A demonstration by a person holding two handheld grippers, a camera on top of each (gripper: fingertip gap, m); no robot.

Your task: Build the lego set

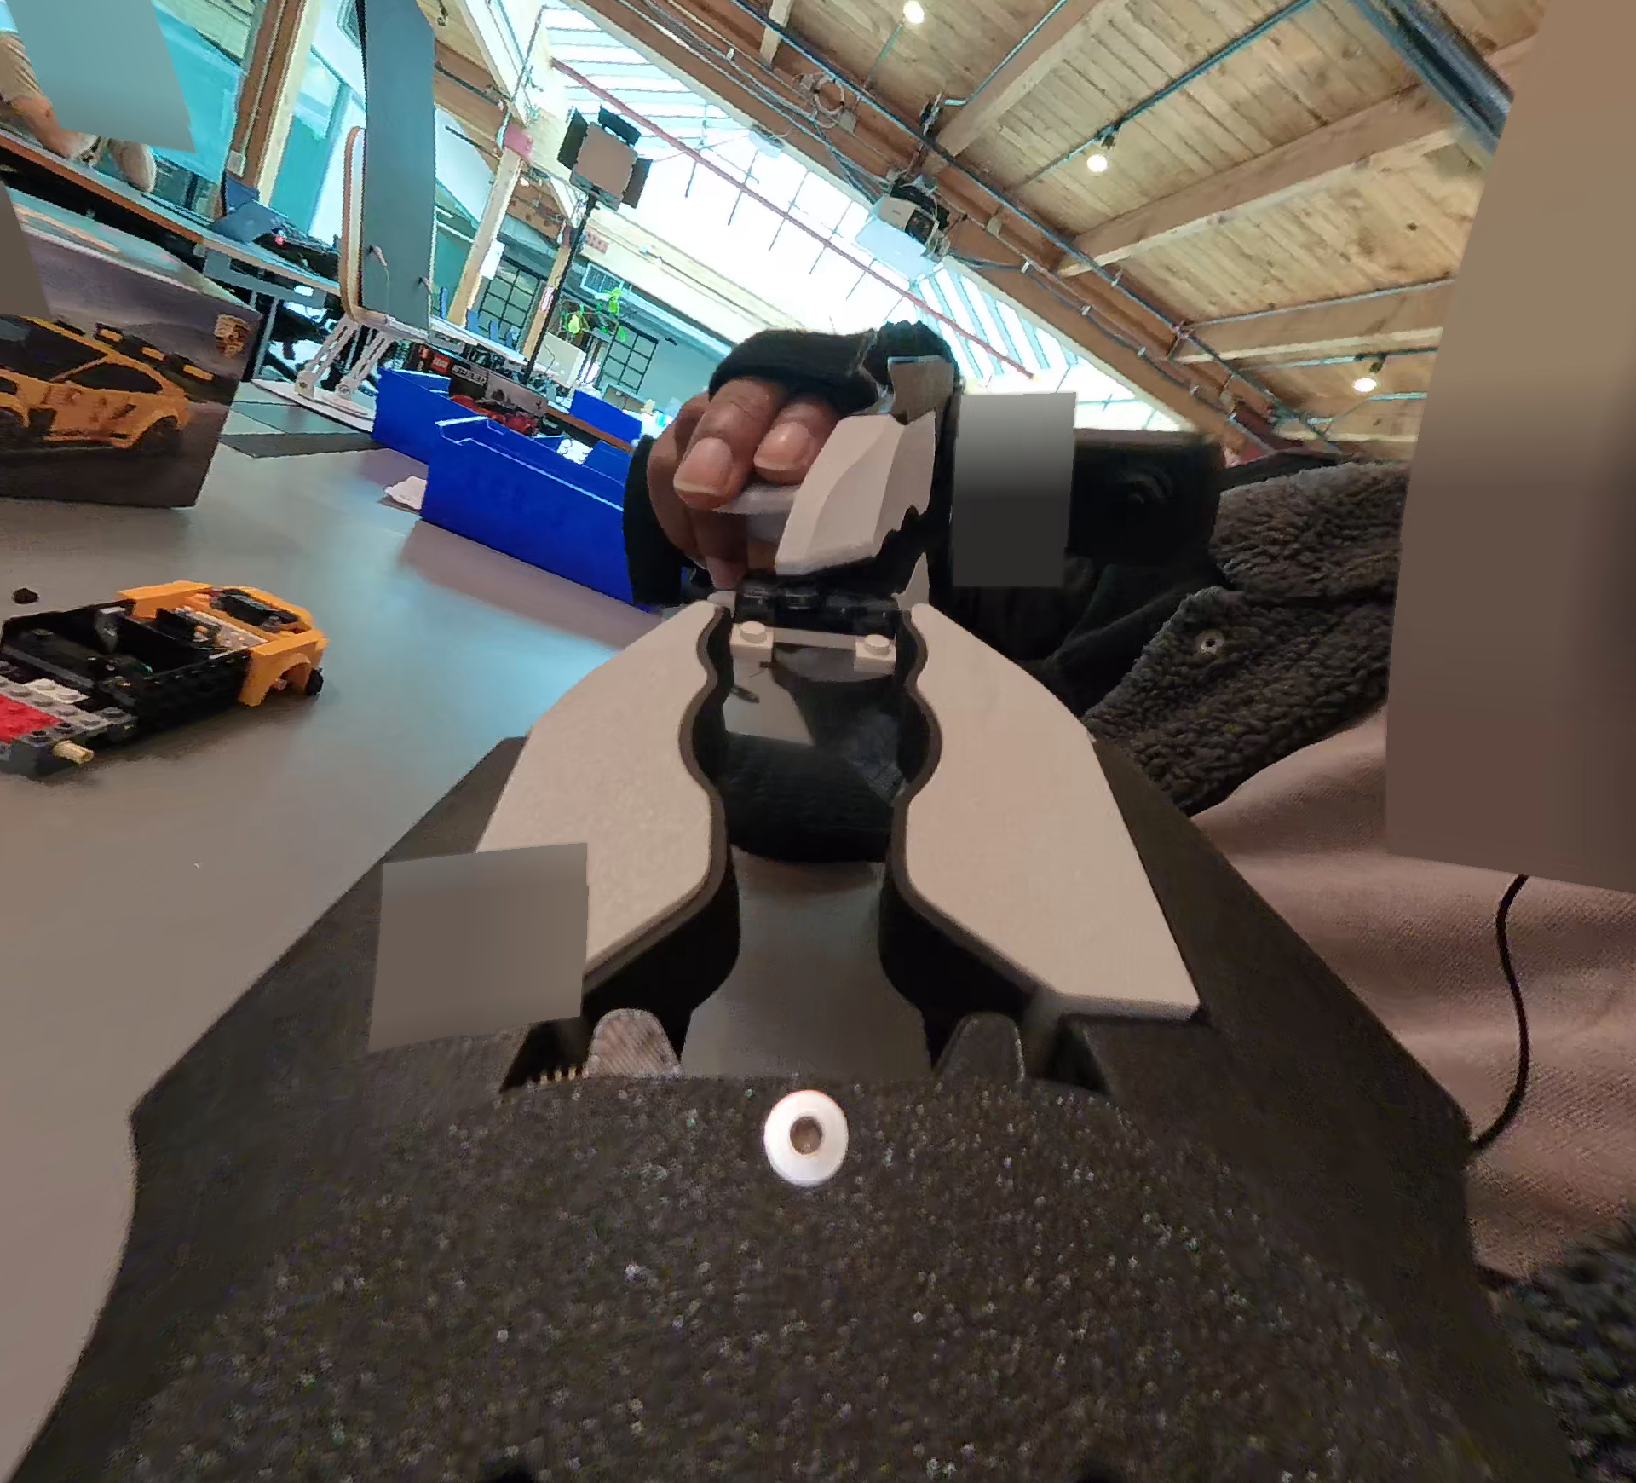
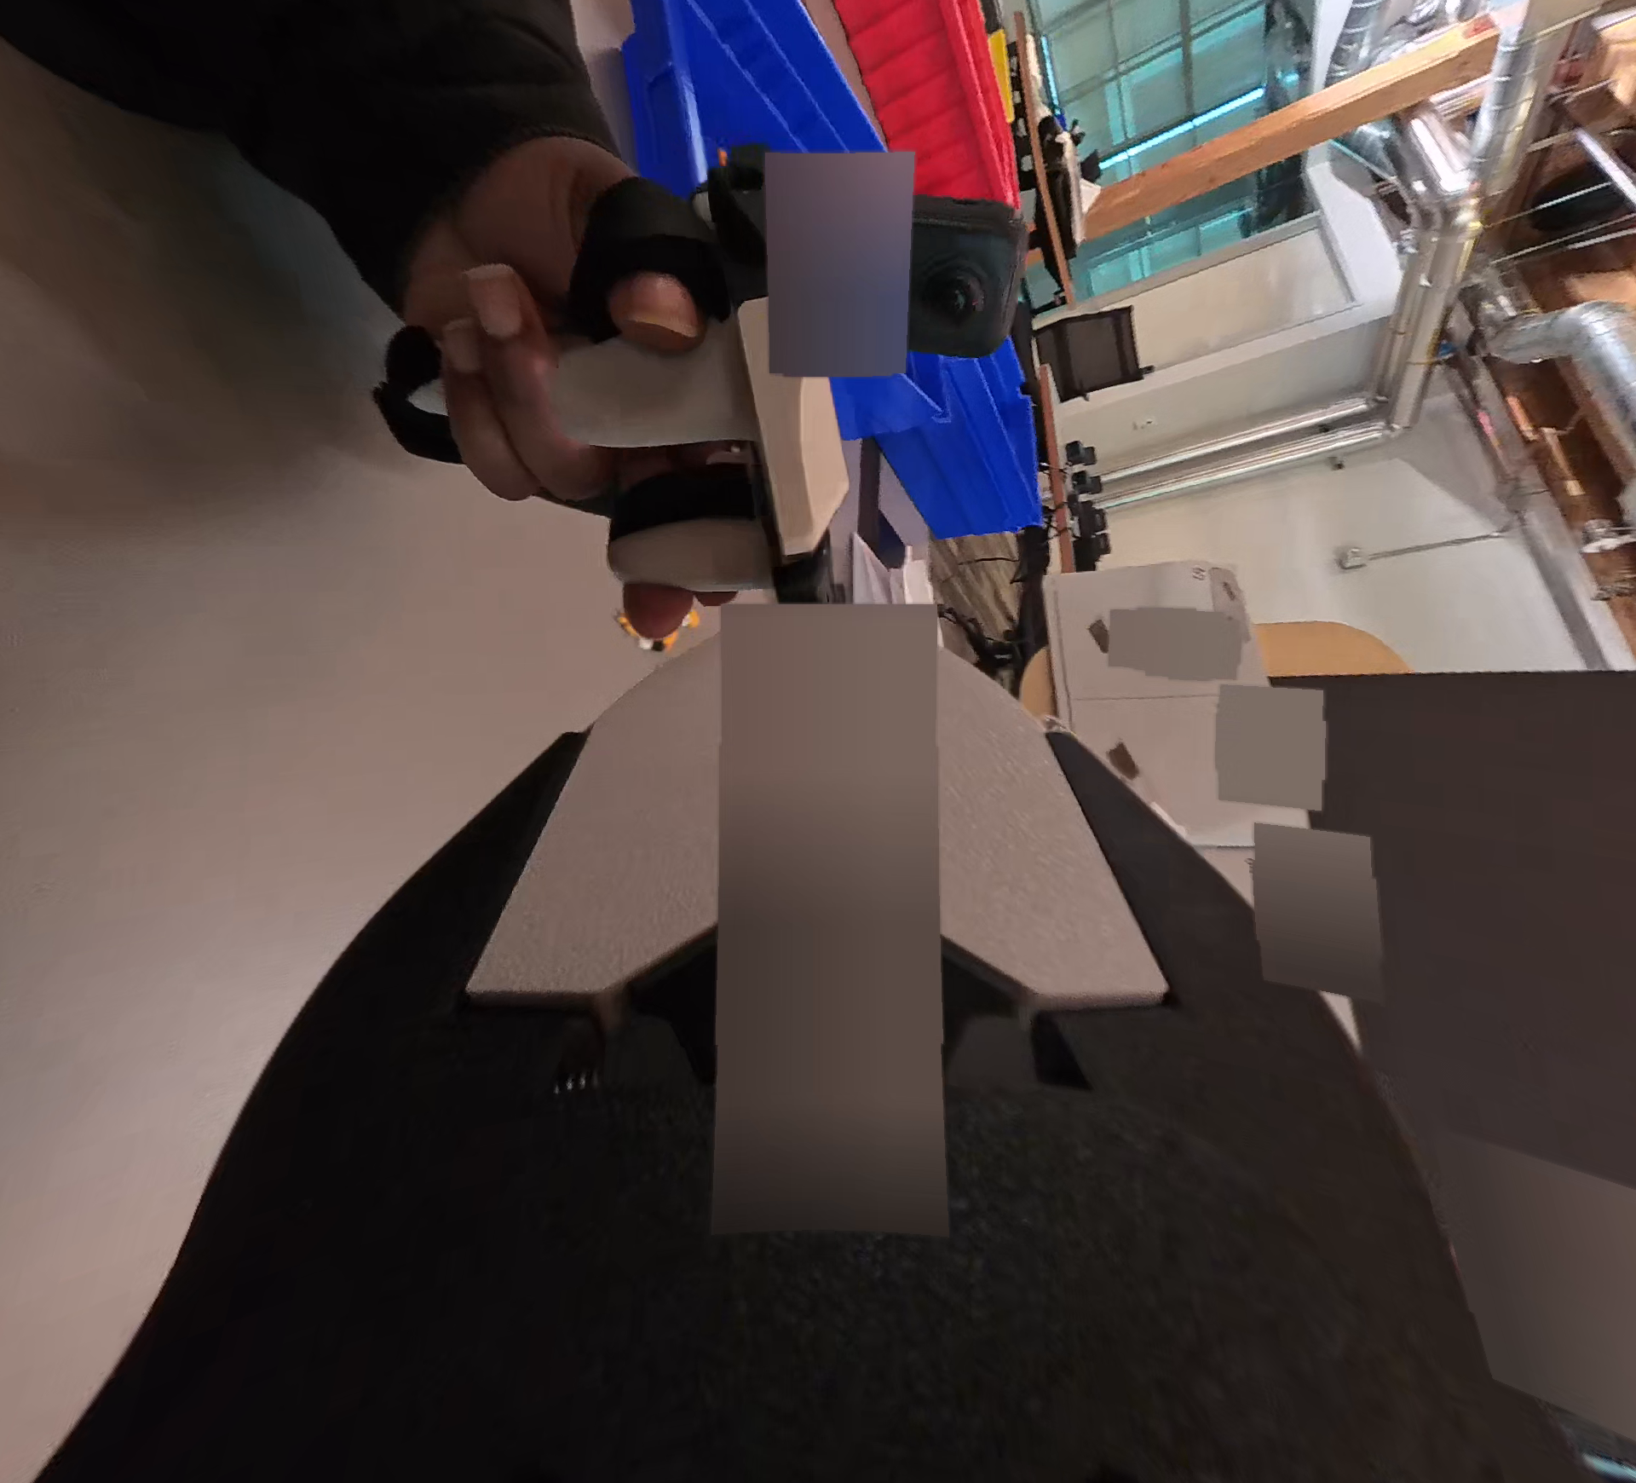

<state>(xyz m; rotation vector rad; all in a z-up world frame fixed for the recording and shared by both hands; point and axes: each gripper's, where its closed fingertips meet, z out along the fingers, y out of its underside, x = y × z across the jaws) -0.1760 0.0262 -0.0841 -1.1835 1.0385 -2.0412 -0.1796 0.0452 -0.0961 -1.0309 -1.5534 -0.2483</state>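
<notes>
My left gripper is shut on a small lego assembly, a black plate with light grey studded bricks, held up above the table. Just beyond it, a hand holds my right gripper, whose grey body hangs right over the assembly. A partly built orange and black lego car lies on the grey table at the left. In the right wrist view a mosaic patch covers the gap between my right gripper's fingers. The left gripper and its hand show ahead of it.
The lego box with a yellow car picture stands at the far left. Blue bins sit behind the grippers; they also show in the right wrist view beside a red bin. A dark fleece jacket lies at the right. Left and right tips are no more than a few centimetres apart.
</notes>
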